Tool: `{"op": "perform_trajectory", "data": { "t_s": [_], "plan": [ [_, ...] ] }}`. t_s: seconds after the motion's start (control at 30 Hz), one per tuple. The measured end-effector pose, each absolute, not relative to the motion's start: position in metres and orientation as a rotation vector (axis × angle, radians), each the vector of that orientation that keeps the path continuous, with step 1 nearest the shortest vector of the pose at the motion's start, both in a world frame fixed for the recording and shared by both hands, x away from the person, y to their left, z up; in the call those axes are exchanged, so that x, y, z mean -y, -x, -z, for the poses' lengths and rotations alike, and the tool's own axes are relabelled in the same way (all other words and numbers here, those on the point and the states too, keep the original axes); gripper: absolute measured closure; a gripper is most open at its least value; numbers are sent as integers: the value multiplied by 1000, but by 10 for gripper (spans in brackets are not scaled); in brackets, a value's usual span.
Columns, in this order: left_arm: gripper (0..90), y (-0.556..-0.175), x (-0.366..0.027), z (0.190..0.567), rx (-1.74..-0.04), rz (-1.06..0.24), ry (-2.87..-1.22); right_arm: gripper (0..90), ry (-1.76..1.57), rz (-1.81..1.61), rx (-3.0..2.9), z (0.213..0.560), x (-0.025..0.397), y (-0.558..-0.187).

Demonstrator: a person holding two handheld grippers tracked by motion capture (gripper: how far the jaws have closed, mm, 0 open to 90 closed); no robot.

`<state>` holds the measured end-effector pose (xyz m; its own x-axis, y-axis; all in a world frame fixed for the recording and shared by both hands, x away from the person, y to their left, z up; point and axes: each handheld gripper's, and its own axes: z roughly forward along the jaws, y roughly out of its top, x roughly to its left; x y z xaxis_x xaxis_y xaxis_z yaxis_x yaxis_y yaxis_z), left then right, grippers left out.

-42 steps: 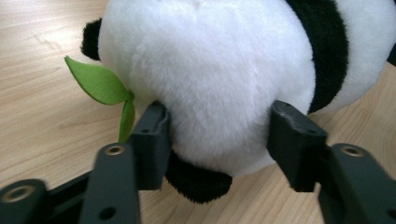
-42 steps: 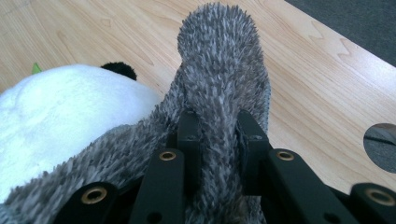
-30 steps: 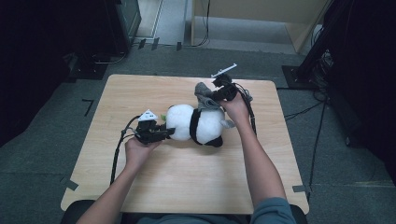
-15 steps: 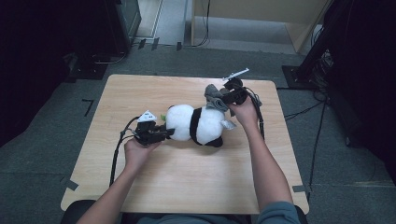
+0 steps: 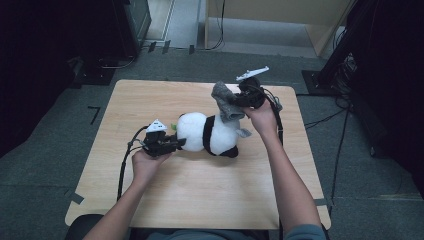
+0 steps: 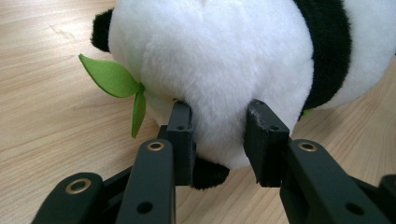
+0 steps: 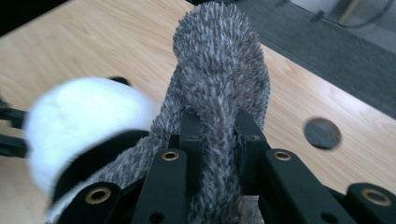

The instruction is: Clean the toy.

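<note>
At this stage you held the plush panda (image 5: pixel 210 134) on its side near the middle of the table (image 5: pixel 200 200), with both grippers engaged.

Left gripper (image 5: pixel 176 144): its jaws were closed onto the white fur at the panda's head end. In the left gripper view the panda (image 6: pixel 219 70) sat directly ahead of the jaws, its fur bulging between them; a green felt leaf (image 6: pixel 114 79) hung just to the left of the jaws, touching the toy. This grip acted as the anchor.

Right gripper (image 5: pixel 239 100): its jaws were clamped on a strip of grey fuzzy fabric (image 5: pixel 224 102), apparently a scarf. In the right gripper view the grey fabric (image 7: pixel 219 84) rose straight up from between the jaws, and one end ran down to the left toward the panda's black band (image 7: pixel 88 154). The gripper was raised above and beyond the panda's body, with the fabric lifted clear of the table.

Judged progress: both grasps were secured, and the fabric was lifted but one end remained against the toy's body. Whether you were fitting or removing it cannot be told. What remained was to finish moving the fabric and release both grips.

A round grey grommet (image 7: pixel 322 134) lay in the table to the right of the right gripper's jaws.
</note>
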<state>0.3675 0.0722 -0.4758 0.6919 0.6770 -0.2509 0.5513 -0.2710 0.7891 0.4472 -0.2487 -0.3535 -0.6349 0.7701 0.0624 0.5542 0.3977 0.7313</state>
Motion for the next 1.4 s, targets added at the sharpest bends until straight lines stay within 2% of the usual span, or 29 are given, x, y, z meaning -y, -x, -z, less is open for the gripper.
{"op": "perform_trajectory", "data": {
  "t_s": [0.37,0.73,1.03,1.4],
  "plan": [
    [661,-367,-73,477,-956,-160,-1936,777,-985,-1135,-2493,351,180,-431],
    [663,-367,-73,477,-959,-160,-1931,775,-891,-1227,-2557,355,133,-417],
    [663,-368,-73,478,-962,-156,-1940,769,-971,-1138,-2586,389,132,-425],
    [661,-367,-73,478,-957,-163,-1943,756,-1012,-1163,-2549,394,154,-425]
  ]
}}
